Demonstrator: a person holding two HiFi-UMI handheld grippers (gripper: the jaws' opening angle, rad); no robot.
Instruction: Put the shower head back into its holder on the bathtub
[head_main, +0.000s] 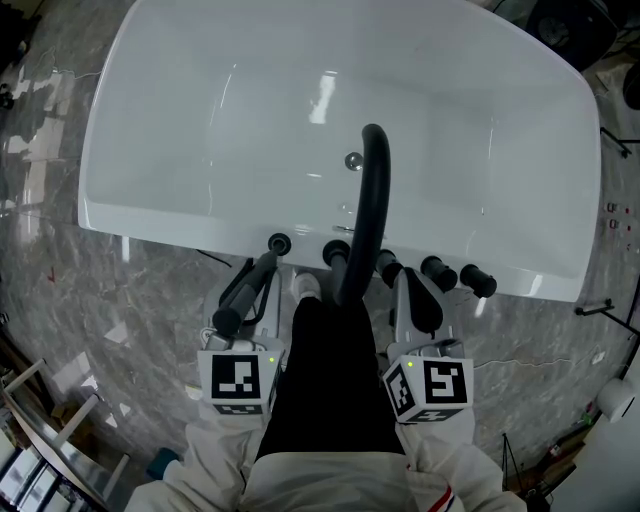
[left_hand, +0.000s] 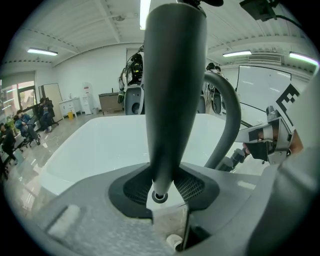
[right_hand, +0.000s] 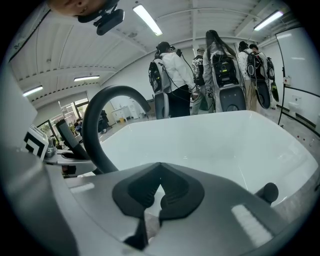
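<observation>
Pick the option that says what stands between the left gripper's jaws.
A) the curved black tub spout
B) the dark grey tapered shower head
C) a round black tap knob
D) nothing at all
B: in the left gripper view the dark grey tapered shower head stands between the jaws of the left gripper, and the curved black spout rises apart on its right.

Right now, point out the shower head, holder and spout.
shower head (left_hand: 175, 75), left gripper view, dark handle
holder (head_main: 279, 243), head view, black ring on rim
spout (head_main: 371, 200), head view, middle of curve
</observation>
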